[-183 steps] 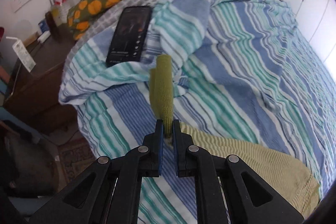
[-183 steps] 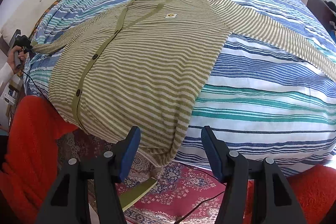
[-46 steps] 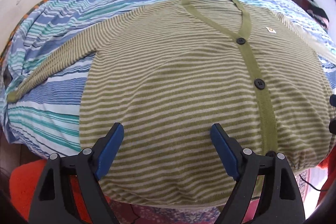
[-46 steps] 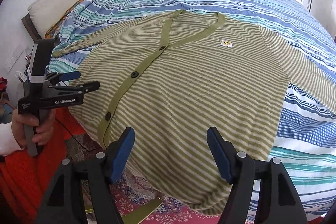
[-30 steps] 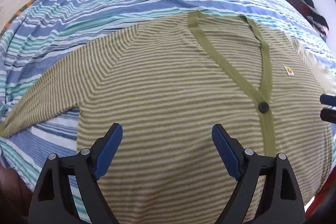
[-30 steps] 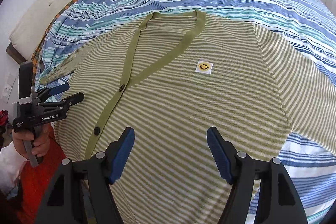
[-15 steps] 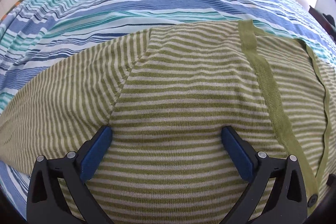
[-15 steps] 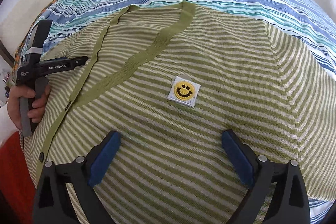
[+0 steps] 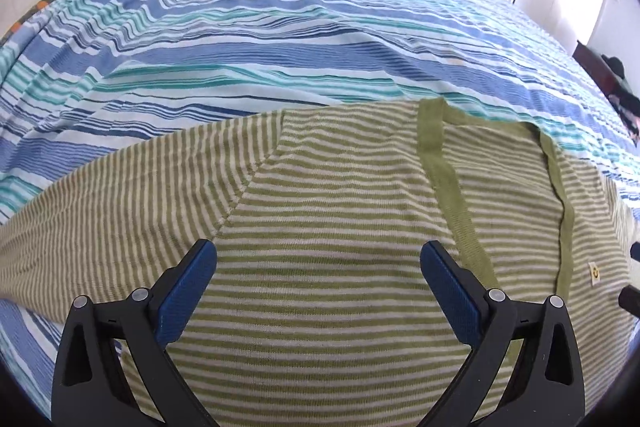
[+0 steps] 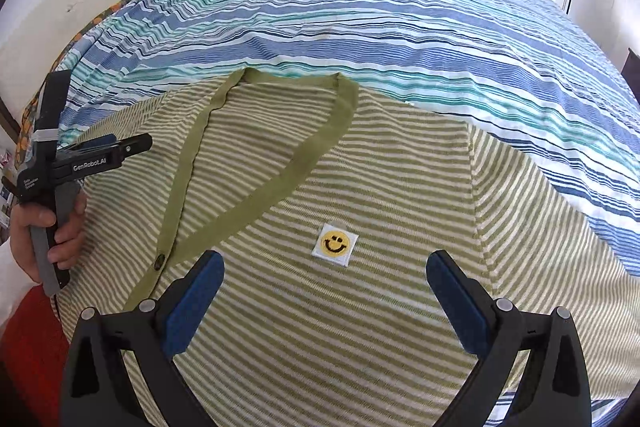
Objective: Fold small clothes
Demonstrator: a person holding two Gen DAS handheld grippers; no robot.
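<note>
The green-and-cream striped knit cardigan [image 10: 400,211] lies flat, front up, on the bed with the blue-and-teal striped cover [image 10: 400,15]; its yellow smiley-face patch [image 10: 335,244] serves as landmark. The left tongs [image 9: 318,269] and right tongs [image 10: 324,279] both stand wide and empty: right just below the patch, left beyond the green button band [image 10: 316,147] from it. Judged soft, light and limp, the knit will sag and stretch, so hold is best taken at a shoulder seam or hem edge, outward from the patch.

Cardigan [image 10: 360,187]: knit, thin olive-and-cream stripes, solid olive V-neck band and button placket. Lies front up, spread flat on the bed, sleeves extended to either side. Dark button [image 10: 161,260] fastened on the placket; yellow smiley patch [image 10: 335,243] on the chest.
</note>
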